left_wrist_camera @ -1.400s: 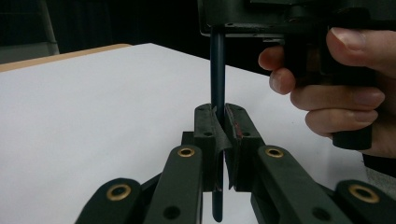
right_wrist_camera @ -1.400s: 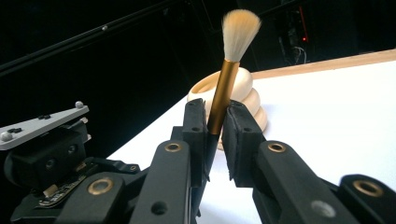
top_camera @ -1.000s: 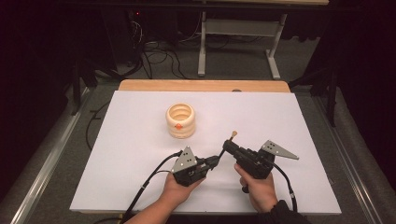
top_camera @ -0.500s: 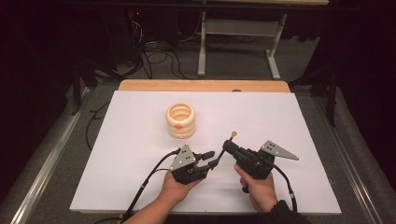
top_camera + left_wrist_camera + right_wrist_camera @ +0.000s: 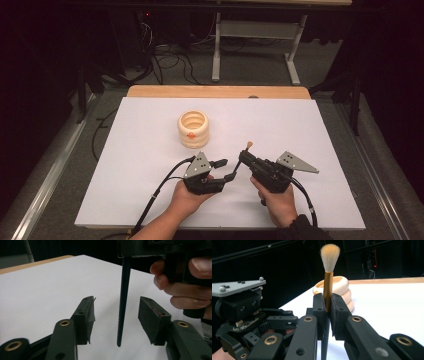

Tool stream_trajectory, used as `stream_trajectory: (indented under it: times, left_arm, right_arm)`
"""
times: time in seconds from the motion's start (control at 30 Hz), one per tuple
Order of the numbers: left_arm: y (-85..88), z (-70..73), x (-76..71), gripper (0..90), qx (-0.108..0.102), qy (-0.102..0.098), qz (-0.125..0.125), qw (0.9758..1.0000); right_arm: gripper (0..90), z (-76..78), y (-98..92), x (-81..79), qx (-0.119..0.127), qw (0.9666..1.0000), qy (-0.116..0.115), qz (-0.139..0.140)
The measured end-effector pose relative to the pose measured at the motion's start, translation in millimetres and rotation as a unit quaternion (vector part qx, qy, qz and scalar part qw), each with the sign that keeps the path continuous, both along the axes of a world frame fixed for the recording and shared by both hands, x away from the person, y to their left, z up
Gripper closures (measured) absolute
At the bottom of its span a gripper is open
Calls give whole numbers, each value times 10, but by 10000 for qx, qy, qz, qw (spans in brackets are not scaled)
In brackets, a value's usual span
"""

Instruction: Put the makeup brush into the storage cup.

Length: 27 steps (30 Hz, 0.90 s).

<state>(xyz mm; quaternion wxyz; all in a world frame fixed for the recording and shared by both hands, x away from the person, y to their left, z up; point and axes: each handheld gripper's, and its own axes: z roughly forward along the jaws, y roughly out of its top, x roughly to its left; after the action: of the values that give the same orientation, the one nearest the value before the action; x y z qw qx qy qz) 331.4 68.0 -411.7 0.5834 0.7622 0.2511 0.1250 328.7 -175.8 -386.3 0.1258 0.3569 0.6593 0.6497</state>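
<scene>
The right hand-held gripper (image 5: 327, 312) pinches the brush (image 5: 327, 287) at its gold ferrule (light, stiff, slippery). The left hand-held gripper (image 5: 116, 315), jaws just opening, stands spread around the dark handle without touching; grip the handle, not the bristles.

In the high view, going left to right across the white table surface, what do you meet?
Ribbed cream holder → left tool, jaws apart → brush, clamped upright in the right tool → grey three-cornered plate on that tool.
</scene>
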Motion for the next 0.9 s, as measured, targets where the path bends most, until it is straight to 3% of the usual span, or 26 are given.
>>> stream_trajectory:
  times: [0.17,0.43,0.67,0.8,0.9]
  left_arm:
    - [1,8,15,440,94,51,57,9999]
    - [4,20,19,411,74,20,124,9999]
    - [-24,61,-23,429,54,-149,30,9999]
    - [-21,61,-21,451,44,-118,10,9999]
    - [-16,62,-21,524,40,-85,-46,9999]
  right_arm:
    - [857,12,40,-23,-194,9997,-139,17]
    - [857,24,89,-57,-489,9984,-285,-19]
    - [856,17,155,-86,-744,9964,-407,13]
    - [856,13,176,-98,-821,9958,-400,36]
    - [855,9,197,-107,-850,9955,-411,64]
